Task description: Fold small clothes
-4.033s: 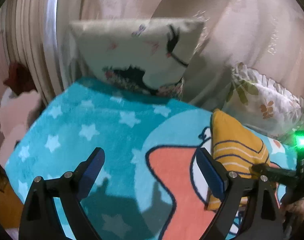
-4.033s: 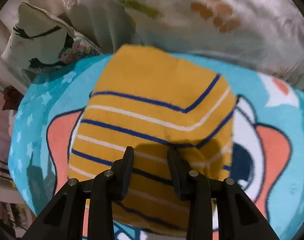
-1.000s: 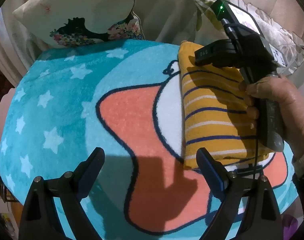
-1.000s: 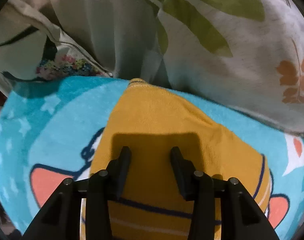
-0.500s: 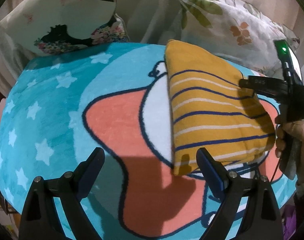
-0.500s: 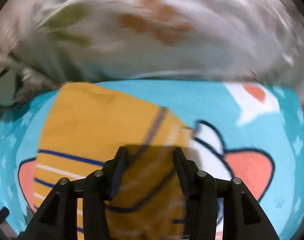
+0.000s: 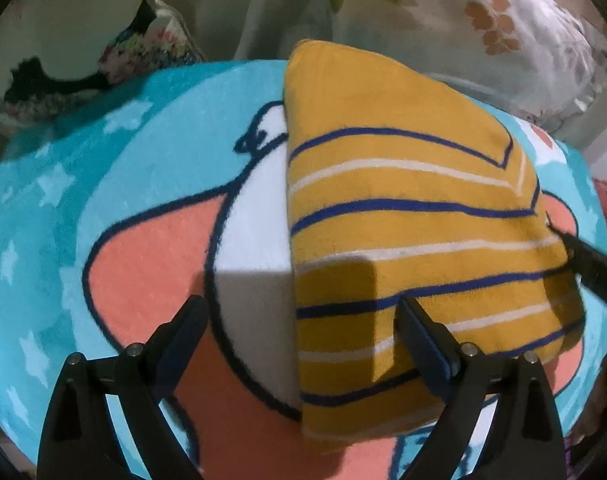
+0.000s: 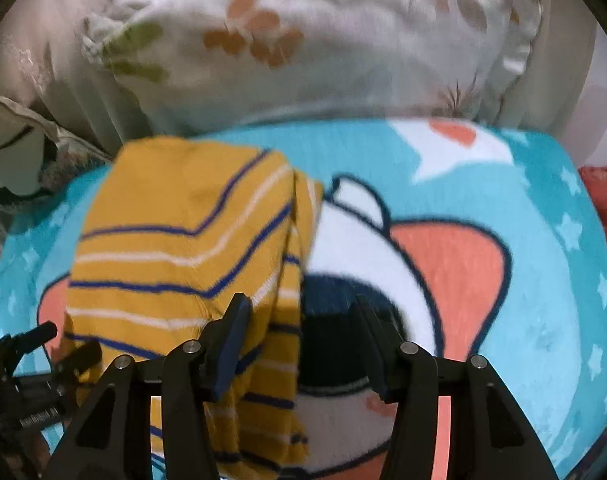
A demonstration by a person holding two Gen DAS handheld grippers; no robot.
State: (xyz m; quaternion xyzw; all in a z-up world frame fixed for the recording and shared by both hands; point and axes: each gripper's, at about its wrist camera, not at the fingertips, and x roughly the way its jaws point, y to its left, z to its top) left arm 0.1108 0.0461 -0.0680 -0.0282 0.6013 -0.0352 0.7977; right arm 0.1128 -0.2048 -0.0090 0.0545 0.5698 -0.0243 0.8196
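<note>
A folded mustard-yellow garment (image 7: 407, 216) with blue and white stripes lies on a turquoise cartoon blanket (image 7: 103, 168). My left gripper (image 7: 299, 336) is open, just above the blanket, straddling the garment's near left edge. In the right wrist view the garment (image 8: 183, 248) lies to the left, with its layered right edge showing. My right gripper (image 8: 303, 340) is open and empty, straddling that right edge near its near end. A black finger of the right gripper (image 7: 595, 272) shows at the garment's right side in the left wrist view.
A white leaf-print pillow (image 8: 323, 40) lies behind the blanket. A pillow with a black and floral print (image 7: 75, 40) lies at the back left. The left gripper's black frame (image 8: 19, 384) shows at the lower left of the right wrist view. A red item (image 8: 603, 196) lies off the blanket's right edge.
My left gripper has moved right and closer to the garment's left edge. My right gripper has pulled back off the garment to its right edge and has opened wider.
</note>
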